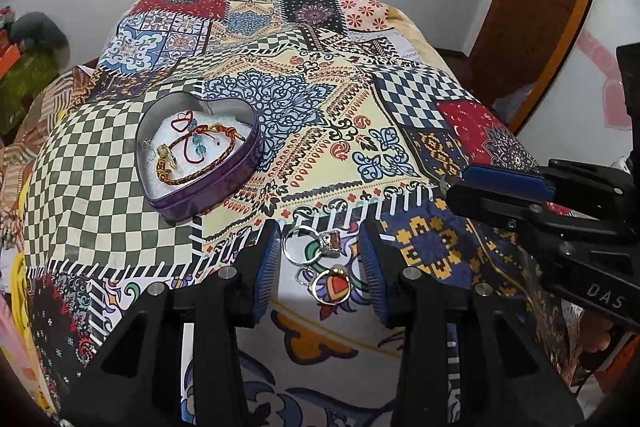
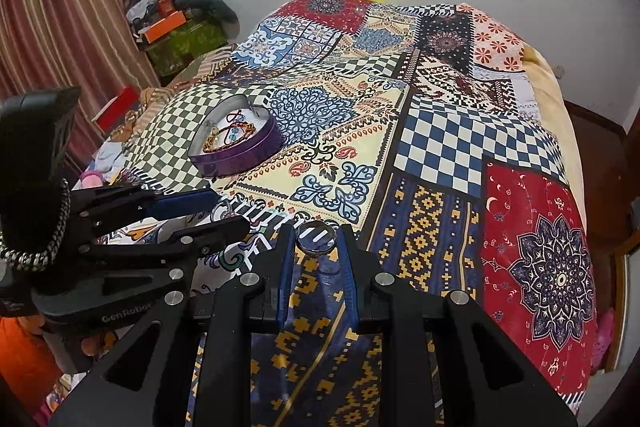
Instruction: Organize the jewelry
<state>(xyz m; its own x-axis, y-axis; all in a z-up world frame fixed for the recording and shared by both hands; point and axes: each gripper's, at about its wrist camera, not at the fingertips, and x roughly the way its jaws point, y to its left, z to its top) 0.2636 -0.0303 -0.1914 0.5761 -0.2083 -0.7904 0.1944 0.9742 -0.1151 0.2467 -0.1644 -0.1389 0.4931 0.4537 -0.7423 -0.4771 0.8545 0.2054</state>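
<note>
A: Where is the jewelry sitting?
B: Bracelets are lying inside the heart-shaped tin [image 1: 200, 163] on the bedspread [image 1: 352, 131]. Nearer than the tin, three rings [image 1: 320, 263] are lying between the left gripper [image 1: 320, 243]'s spread fingers.
A: And the right gripper [image 2: 316, 233]?
B: Its fingers are pinching a silver ring [image 2: 315, 238], nearer than the tin.

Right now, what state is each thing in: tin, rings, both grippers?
Tin: open, no lid on, bracelets and earrings inside.
Silver ring: held between the right gripper's fingers.
Stone ring: loose on the bedspread.
Gold ring: loose on the bedspread.
Left gripper: open, straddling the loose rings.
Right gripper: shut on silver ring.
</note>
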